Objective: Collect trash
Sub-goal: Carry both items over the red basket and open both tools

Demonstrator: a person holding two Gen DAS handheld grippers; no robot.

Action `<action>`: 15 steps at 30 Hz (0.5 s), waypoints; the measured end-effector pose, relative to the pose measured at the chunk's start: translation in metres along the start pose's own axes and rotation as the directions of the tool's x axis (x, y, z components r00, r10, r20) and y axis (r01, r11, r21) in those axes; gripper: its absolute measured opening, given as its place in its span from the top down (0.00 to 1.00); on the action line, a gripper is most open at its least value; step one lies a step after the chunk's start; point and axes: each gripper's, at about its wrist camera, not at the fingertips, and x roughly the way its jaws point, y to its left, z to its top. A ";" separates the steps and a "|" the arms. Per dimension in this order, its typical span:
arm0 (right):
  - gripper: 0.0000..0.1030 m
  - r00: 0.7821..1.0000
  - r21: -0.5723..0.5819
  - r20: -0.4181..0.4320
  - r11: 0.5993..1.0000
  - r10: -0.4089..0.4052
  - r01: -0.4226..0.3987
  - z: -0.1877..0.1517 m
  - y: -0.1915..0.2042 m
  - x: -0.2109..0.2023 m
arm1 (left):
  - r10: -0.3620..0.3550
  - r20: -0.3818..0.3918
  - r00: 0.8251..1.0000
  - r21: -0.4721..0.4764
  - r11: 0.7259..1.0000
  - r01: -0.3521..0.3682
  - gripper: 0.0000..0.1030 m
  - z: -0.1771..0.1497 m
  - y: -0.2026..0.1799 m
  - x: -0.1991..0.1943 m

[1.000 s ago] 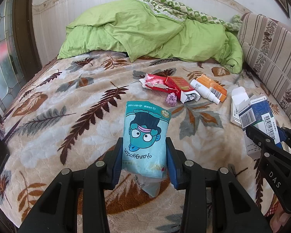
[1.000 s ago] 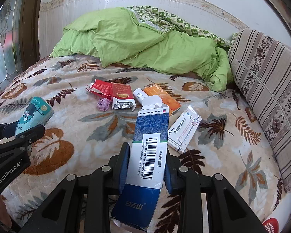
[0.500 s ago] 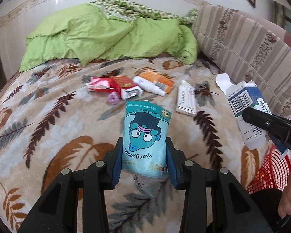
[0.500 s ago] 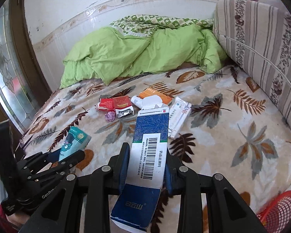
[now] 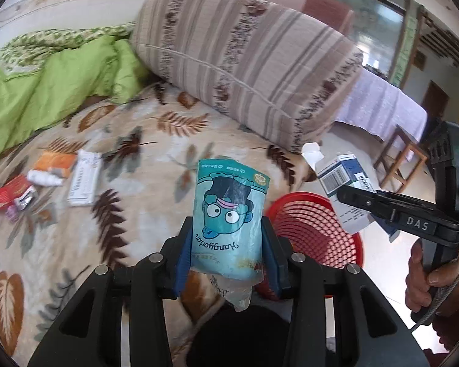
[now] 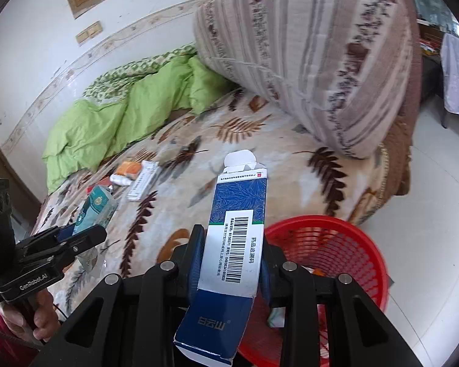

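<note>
1. Now both loads are in hand: the left gripper [image 5: 226, 235] is clamped on the teal snack pouch [image 5: 229, 214], and the right gripper [image 6: 232, 257] is squeezed narrow on the blue-and-white medicine box [image 6: 235, 229].
2. Take the red basket [image 5: 321, 229] as the target; it sits on the floor just off the bed's corner, partly under both grippers in their own views.
3. Carry each piece until it hangs over the basket's open mouth, not over its rim, before letting go. The box looks closer to that spot; the pouch appears to hang above the rim nearest the bed [image 5: 76, 214].
4. Release one at a time, I would say, so the two grippers do not knock together above the basket.
5. Open wide for the pouch: its crinkled film may cling to a pad, so a small shake could help.
6. Tip the box's long end down so it drops inside instead of bridging the rim.
7. More litter lies on the bed, well away from the basket: an orange packet [image 5: 56, 162], a white box [image 5: 84, 177] and a red carton [image 5: 10, 189].
</note>
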 end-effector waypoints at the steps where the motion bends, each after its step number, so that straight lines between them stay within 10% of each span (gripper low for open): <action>1: 0.68 1.000 0.023 0.001 1.000 -0.018 0.018 -0.001 -0.013 -0.006 | -0.044 -0.022 0.999 0.014 0.999 0.044 0.62 0.004 -0.016 0.009; 9: 0.65 0.997 0.150 -0.014 0.985 -0.082 0.083 -0.015 -0.074 -0.022 | -0.213 -0.180 0.960 0.052 0.973 0.226 0.46 0.016 -0.089 0.073; 15: 0.54 0.995 0.189 -0.006 0.977 -0.103 0.103 -0.018 -0.092 -0.023 | -0.148 -0.152 0.977 0.033 0.987 0.155 0.37 0.020 -0.075 0.068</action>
